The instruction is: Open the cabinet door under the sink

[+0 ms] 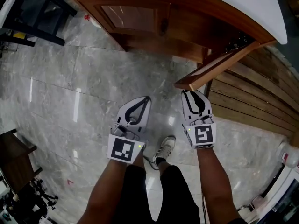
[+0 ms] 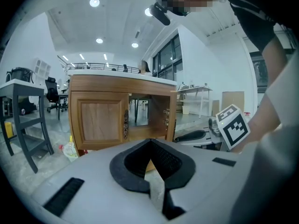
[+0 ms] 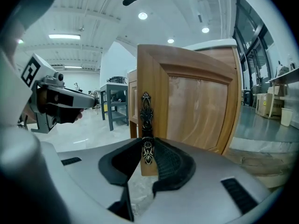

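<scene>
At the upper left of my head view a dark metal-framed table (image 1: 37,10) stands on the grey marble floor (image 1: 70,78). To its right, along the top of the frame, sits the brown wooden cabinet (image 1: 154,36) under its white counter (image 1: 247,6). It has 2 doors. The closed left door (image 1: 131,17) lies flat in the cabinet front. In the left gripper view it fills the left half of the cabinet, and the right half beside it is a bare opening (image 2: 145,112) with hinges on its right wall.

My left gripper (image 1: 147,98) hovers over the floor at centre frame, in front of the cabinet and apart from it. Its own view shows the 2 jaws pressed together at their tips, with nothing pinched between them. Just below it in the head view is 1 white shoe (image 1: 164,148).

To the right, my right gripper (image 1: 189,94) meets the free edge of the open cabinet door (image 1: 217,68). That door stands out from the cabinet's right side toward me and shows edge-on. In the right gripper view the jaws pinch the lower end of the dark ornate metal handle (image 3: 146,118), which is mounted upright along that door's edge. Wooden plank decking (image 1: 254,101) covers the floor at the far right.
</scene>
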